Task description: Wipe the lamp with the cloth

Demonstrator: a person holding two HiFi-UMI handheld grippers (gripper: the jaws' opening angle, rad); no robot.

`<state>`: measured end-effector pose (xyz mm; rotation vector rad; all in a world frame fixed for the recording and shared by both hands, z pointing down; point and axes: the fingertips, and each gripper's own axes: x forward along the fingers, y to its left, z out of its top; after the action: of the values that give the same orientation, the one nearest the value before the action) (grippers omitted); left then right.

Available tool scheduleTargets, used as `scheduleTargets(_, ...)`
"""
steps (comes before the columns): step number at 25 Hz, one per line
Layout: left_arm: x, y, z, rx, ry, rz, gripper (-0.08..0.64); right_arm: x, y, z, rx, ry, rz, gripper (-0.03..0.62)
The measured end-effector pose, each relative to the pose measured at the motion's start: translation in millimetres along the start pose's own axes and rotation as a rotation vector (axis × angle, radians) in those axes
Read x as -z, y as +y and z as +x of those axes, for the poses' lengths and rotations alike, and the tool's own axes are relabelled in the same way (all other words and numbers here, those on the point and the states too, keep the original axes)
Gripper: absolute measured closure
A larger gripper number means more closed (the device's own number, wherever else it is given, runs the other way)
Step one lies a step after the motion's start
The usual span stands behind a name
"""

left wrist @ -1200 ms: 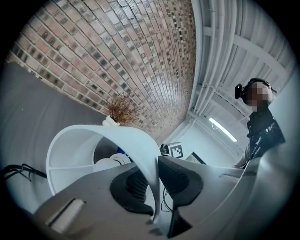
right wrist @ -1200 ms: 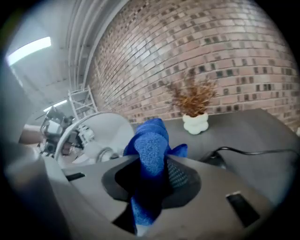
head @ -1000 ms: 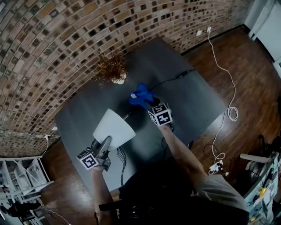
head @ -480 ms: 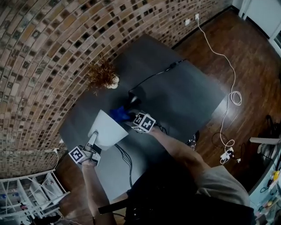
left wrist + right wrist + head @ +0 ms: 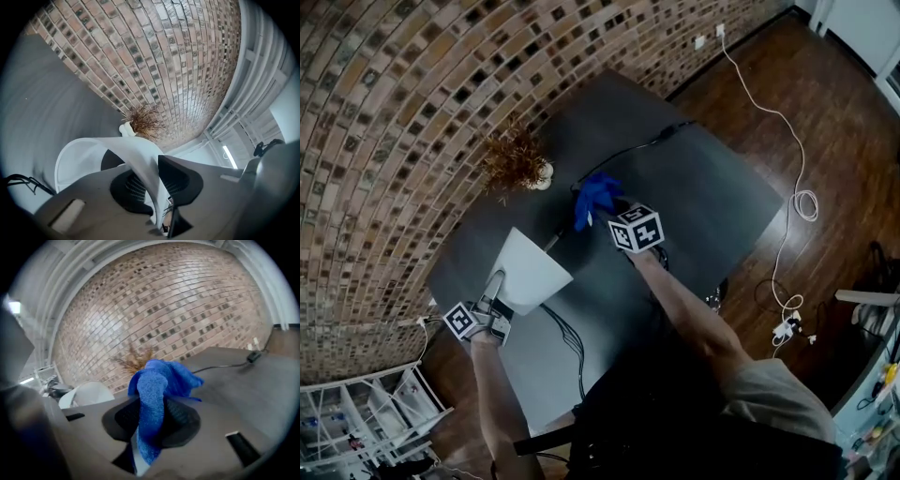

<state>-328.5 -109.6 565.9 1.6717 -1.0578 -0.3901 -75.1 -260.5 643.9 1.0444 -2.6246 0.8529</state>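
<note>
Two grippers share the work, and both are occupied. The left gripper [image 5: 494,292], at the lower left of the head view, has its jaws nearly together on the thin white rim of the shade [image 5: 79,157]. Its own view shows that edge running between the pads, so it is pinching the lamp [image 5: 530,272] and holding it tilted over the grey table [image 5: 694,197]. The right gripper [image 5: 612,214], near the middle of the head view, is clamped tight on the blue cloth [image 5: 154,390], which bunches up and spills out past the jaw tips. The cloth sits to the upper right of the shade, close to where the lamp's dark stem runs toward its base. Whether it touches the stem cannot be made out, but in the right gripper view it is clear of the shade, which lies off to the lower left. The task looks set up rather than finished: lamp steadied, cloth in hand, but no contact with the shade at this moment. No dust or streaks show on the white surface, so what is already clean cannot be judged. A dried plant [image 5: 514,157] stands near the brick wall, and the lamp's cable [image 5: 628,155] trails to the upper right.
</note>
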Motion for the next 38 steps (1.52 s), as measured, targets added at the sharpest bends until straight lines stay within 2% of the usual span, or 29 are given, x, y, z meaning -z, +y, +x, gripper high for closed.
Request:
scheduleTargets(1,0.8,-0.6,-0.3,0.005,0.005,0.013,0.508,0.0,27.3,9.4,-0.087,0.022,-0.05,0.494)
scheduleTargets(3,3.2,-2.2,-1.4,0.015,0.013,0.047,0.508,18.1,77.4,37.1,-0.244,0.134,-0.171,0.494)
scheduleTargets(4,5.5,-3.2,-1.9,0.02,0.018,0.061,0.508,30.7,89.6,51.5,-0.279,0.199,-0.227,0.494)
scheduleTargets(5,8.5,-3.7,-2.5,0.022,0.023,0.07,0.508,40.2,90.0,63.0,-0.276,0.25,-0.267,0.494)
scheduleTargets(6,11.5,-3.6,-3.1,0.022,0.028,0.078,0.508,44.9,79.1,69.7,-0.24,0.281,-0.275,0.492)
scheduleTargets(8,15.5,-3.8,-2.3,0.022,0.035,0.089,0.508,38.2,37.4,66.8,-0.117,0.29,-0.213,0.492)
scheduleTargets(12,17.7,-10.3,4.4,0.019,0.048,0.111,0.508,-14.2,-41.0,22.1,0.19,0.156,-0.151,0.494)
scheduleTargets(13,19.7,-13.0,5.6,0.02,0.055,0.131,0.508,-25.2,-48.6,10.7,0.217,0.108,-0.126,0.494)
scheduleTargets(14,23.4,-16.6,6.0,0.024,0.067,0.173,0.508,-32.4,-45.9,3.8,0.193,0.063,-0.104,0.494)
scheduleTargets(16,37.3,-27.6,4.7,0.046,0.108,0.33,0.508,-31.8,-10.0,1.7,0.031,0.029,-0.111,0.494)
scheduleTargets(19,79.9,-47.2,2.1,0.111,0.222,0.619,0.527,-1.8,70.1,8.0,-0.252,0.103,-0.207,0.492)
scheduleTargets(20,99.1,-46.9,0.5,0.118,0.278,0.703,0.529,12.4,86.6,9.9,-0.309,0.141,-0.237,0.492)
scheduleTargets(21,119.2,-42.5,-1.9,0.114,0.335,0.785,0.529,27.5,92.1,11.5,-0.33,0.189,-0.258,0.492)
scheduleTargets(22,139.5,-35.7,-5.0,0.103,0.391,0.866,0.533,41.6,84.8,11.7,-0.307,0.244,-0.261,0.492)
scheduleTargets(24,177.4,-23.8,-11.3,0.082,0.481,1.023,0.538,59.3,42.1,1.8,-0.154,0.332,-0.211,0.492)
scheduleTargets(26,207.1,-21.1,-13.3,0.072,0.548,1.155,0.546,57.7,2.1,-21.2,0.007,0.351,-0.152,0.492)
scheduleTargets(27,219.2,-21.9,-12.0,0.07,0.576,1.211,0.546,50.6,-2.6,-31.0,0.039,0.341,-0.151,0.492)
scheduleTargets(28,230.5,-22.1,-10.2,0.069,0.604,1.261,0.546,41.4,5.6,-36.3,0.02,0.327,-0.165,0.492)
scheduleTargets(29,241.3,-21.1,-8.5,0.069,0.629,1.303,0.544,32.9,25.0,-36.6,-0.05,0.316,-0.173,0.492)
scheduleTargets(30,251.2,-19.8,-6.7,0.068,0.65,1.337,0.54,28.4,51.4,-33.2,-0.164,0.319,-0.157,0.492)
scheduleTargets(32,265.4,-18.0,-3.5,0.06,0.671,1.371,0.53,38.7,103.9,-22.1,-0.427,0.383,-0.027,0.492)
scheduleTargets(33,269.5,-17.3,-3.0,0.052,0.673,1.375,0.529,52.0,122.0,-17.5,-0.523,0.436,0.047,0.492)
scheduleTargets(34,272.2,-16.6,-3.3,0.04,0.674,1.378,0.529,66.9,131.2,-14.6,-0.57,0.49,0.081,0.492)
scheduleTargets(35,274.2,-16.0,-3.9,0.028,0.677,1.384,0.529,78.5,131.5,-13.7,-0.57,0.529,0.071,0.493)
scheduleTargets(36,275.7,-15.7,-4.0,0.018,0.684,1.395,0.531,83.3,123.9,-14.5,-0.536,0.546,0.036,0.492)
scheduleTargets(38,278.4,-15.7,-1.5,0.007,0.702,1.426,0.531,76.5,89.4,-17.2,-0.409,0.545,-0.043,0.492)
